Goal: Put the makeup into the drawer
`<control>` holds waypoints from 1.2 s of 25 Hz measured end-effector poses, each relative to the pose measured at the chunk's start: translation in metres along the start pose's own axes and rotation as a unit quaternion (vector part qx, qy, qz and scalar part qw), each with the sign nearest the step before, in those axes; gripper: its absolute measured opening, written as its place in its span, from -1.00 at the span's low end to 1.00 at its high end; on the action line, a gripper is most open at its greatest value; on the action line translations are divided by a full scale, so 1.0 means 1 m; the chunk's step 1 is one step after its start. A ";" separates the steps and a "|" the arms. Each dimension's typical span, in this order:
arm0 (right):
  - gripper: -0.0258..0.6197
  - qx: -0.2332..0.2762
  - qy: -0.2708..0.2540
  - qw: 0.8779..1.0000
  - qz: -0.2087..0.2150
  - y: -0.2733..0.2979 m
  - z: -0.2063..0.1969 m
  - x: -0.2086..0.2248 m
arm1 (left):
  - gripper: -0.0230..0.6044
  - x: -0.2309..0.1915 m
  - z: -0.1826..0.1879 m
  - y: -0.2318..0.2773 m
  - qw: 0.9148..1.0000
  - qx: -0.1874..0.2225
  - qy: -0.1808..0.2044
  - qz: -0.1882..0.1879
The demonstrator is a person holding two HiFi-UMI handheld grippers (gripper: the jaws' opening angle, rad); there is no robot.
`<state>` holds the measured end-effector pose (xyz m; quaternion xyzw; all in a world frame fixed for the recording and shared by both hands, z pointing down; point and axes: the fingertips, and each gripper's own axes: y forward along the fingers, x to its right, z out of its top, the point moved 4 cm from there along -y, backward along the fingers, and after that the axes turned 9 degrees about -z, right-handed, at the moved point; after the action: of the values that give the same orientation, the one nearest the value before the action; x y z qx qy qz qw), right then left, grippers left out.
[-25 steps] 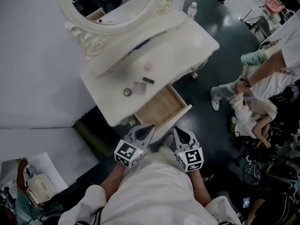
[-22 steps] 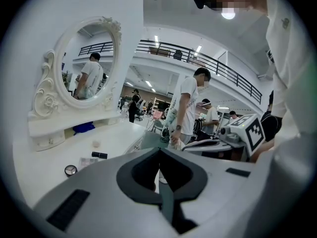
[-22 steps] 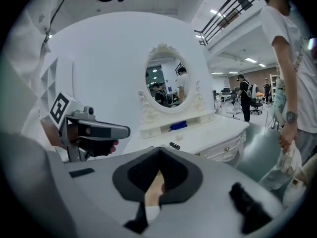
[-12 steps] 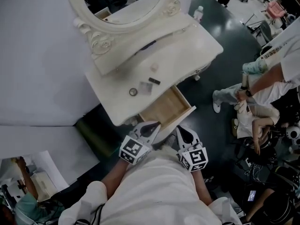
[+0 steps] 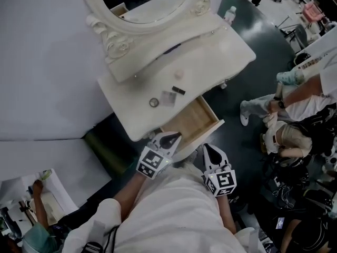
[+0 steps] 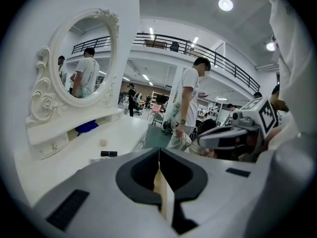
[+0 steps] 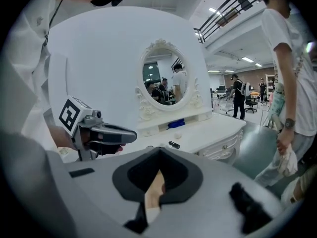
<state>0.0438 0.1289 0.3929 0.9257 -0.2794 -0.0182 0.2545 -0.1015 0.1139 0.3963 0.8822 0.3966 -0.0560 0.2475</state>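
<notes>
The drawer point(image 5: 190, 122) stands pulled open from the white table point(image 5: 213, 62), showing only its bare wooden bottom. The makeup lies on the tabletop just behind it: a black tube point(image 5: 179, 90), a grey flat square point(image 5: 167, 98), a round ring-shaped piece point(image 5: 154, 102) and a pale round piece point(image 5: 179, 74). The left hand-held gripper point(image 5: 173, 136) and right hand-held gripper point(image 5: 208, 148) hover near the drawer front, both with jaws together on nothing. An oval mirror point(image 5: 118, 33) rises behind.
</notes>
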 end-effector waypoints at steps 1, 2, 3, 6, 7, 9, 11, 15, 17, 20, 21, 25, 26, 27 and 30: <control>-0.89 -0.003 0.000 1.000 -0.004 0.000 -0.001 -0.001 | -0.89 -0.008 -0.002 0.000 1.000 -0.005 0.002 0.003; -0.89 -0.007 0.001 1.000 -0.010 0.000 -0.001 -0.001 | -0.89 -0.017 -0.005 0.000 1.000 -0.010 0.002 0.007; -0.89 -0.011 0.002 1.000 -0.016 -0.002 -0.002 0.000 | -0.89 -0.026 -0.009 0.000 1.000 -0.013 0.000 0.010; -0.89 -0.023 0.006 0.999 -0.038 -0.008 -0.006 0.001 | -0.89 -0.056 -0.018 0.002 0.999 -0.028 -0.007 0.020; -0.89 -0.028 0.007 0.999 -0.046 -0.010 -0.006 0.001 | -0.89 -0.067 -0.022 0.002 0.999 -0.035 -0.007 0.027; -0.89 -0.036 0.010 0.998 -0.059 -0.012 -0.007 0.001 | -0.89 -0.092 -0.033 0.003 0.998 -0.051 -0.006 0.043; -0.89 -0.045 0.013 0.996 -0.073 -0.015 -0.008 -0.001 | -0.88 -0.115 -0.042 0.003 0.996 -0.071 -0.008 0.055; -0.89 -0.059 0.014 0.994 -0.095 -0.016 -0.014 -0.002 | -0.64 -0.155 -0.064 0.008 0.990 -0.117 0.005 0.074; -0.89 -0.066 0.015 0.992 -0.102 -0.016 -0.017 -0.004 | -0.57 -0.173 -0.073 0.009 0.988 -0.130 -0.001 0.084; -0.89 -0.088 0.014 0.989 -0.116 -0.019 -0.022 -0.007 | -0.40 -0.193 -0.085 0.013 0.984 -0.147 -0.018 0.102; -0.88 -0.094 0.013 0.988 -0.120 -0.021 -0.023 -0.008 | -0.35 -0.199 -0.089 0.015 0.982 -0.156 -0.020 0.108; -0.89 -0.105 0.018 0.985 -0.133 -0.025 -0.025 -0.008 | -0.17 -0.220 -0.102 0.027 0.976 -0.179 -0.022 0.122; -0.89 -0.108 0.020 0.985 -0.136 -0.027 -0.027 -0.008 | -0.15 -0.225 -0.105 0.029 0.976 -0.179 -0.023 0.124; -0.89 -0.111 0.021 0.984 -0.138 -0.028 -0.029 -0.009 | -0.12 -0.229 -0.107 0.031 0.975 -0.181 -0.024 0.124; -0.89 -0.118 0.026 0.982 -0.146 -0.033 -0.033 -0.011 | -0.11 -0.239 -0.110 0.035 0.973 -0.193 -0.025 0.121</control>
<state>0.0573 0.1731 0.4048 0.9202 -0.1305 -0.0642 0.3633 -0.2488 -0.0135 0.5768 0.8575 0.2836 0.0302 0.4281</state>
